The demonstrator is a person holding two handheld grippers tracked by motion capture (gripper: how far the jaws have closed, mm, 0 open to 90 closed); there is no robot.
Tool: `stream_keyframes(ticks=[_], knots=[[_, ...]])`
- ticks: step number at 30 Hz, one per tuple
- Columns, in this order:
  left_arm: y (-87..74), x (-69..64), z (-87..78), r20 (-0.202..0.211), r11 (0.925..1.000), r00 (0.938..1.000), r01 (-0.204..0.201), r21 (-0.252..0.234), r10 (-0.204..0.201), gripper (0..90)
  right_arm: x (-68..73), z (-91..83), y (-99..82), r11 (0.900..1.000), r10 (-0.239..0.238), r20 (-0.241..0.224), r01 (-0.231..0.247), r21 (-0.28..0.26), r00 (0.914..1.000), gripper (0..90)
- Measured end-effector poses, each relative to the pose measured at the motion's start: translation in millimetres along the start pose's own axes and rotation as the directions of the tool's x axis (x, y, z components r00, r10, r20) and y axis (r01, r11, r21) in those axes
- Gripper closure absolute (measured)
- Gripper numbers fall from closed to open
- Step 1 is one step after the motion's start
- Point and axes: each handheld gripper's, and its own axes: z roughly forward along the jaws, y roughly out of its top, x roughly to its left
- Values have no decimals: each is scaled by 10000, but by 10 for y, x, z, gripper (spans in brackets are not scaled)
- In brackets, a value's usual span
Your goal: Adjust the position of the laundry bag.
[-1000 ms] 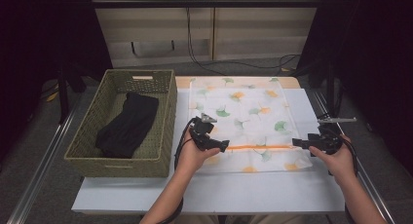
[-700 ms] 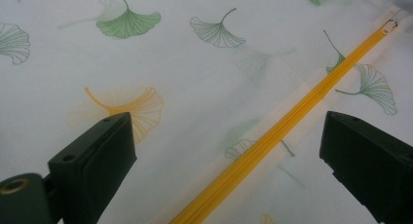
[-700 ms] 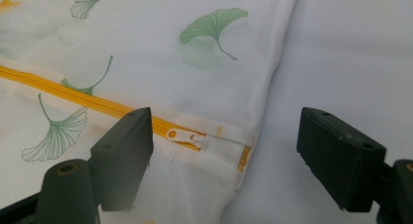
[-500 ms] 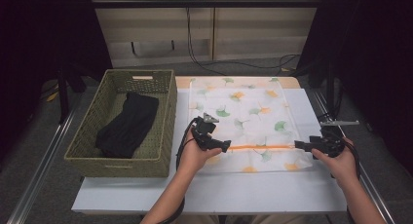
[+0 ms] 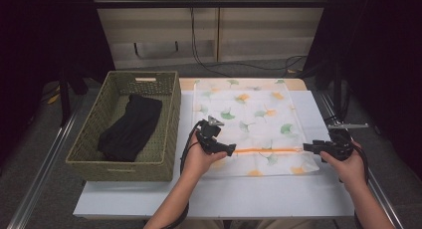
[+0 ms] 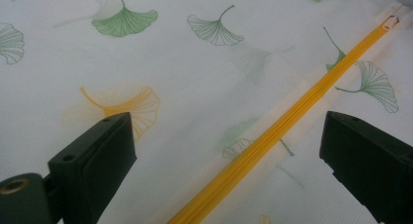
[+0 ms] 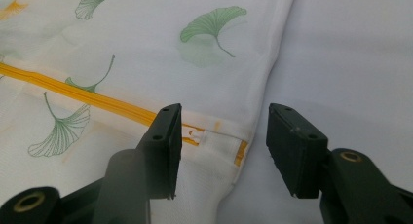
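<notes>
Grippers are both sitting at the orange zipper (image 5: 263, 150) of the ginkgo-print mesh bag (image 5: 249, 114), which is lying flat on the white surface (image 5: 278, 194). Left gripper (image 5: 226, 150) is hovering with jaws spread wide over the zipper's left end; right gripper (image 5: 309, 147) has just been closing, jaws straddling the zipper's end at the bag's edge, not yet pinching. Wicker basket (image 5: 169, 109) holding black cloth (image 5: 130, 127) is sitting just left of the bag, nothing blocking either gripper.

My left gripper (image 5: 226, 150) covers the zipper's (image 5: 268, 150) near end; the zipper pull (image 7: 195, 133) sits half behind my right gripper's (image 7: 221, 148) jaw.
</notes>
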Motion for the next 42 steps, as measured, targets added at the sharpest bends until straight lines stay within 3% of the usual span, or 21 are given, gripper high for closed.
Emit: stream_keyframes(ticks=[8, 22, 28, 30, 32, 42], knots=[[-7, 6, 10, 1, 10000, 10000, 6, -39, -6, 59, -53, 41, -44, 9999, 52, 190, -55, 160, 9998, 521], [-5, 20, 2, 63, 9999, 10000, 3, 125, -4, 61, -12, 112, -65, 9993, -194, 162, 189, 335, 9997, 575], [-7, 19, 3, 49, 10000, 10000, 43, 83, -43, 62, 50, 121, -89, 9983, -512, 596, 494, 312, 9969, 606], [-12, 21, 10, 38, 9999, 9999, 120, 50, -120, 62, 76, 124, -89, 9961, -813, 651, 787, 410, 9946, 670], [-19, 18, 19, 22, 9999, 9999, 155, -30, -155, 62, 76, 126, -86, 9960, -815, 610, 790, 416, 9948, 682], [-33, 30, 30, -9, 9999, 9999, 105, 40, -105, 63, 66, 135, -87, 9979, -503, 175, 496, 407, 9986, 836]])
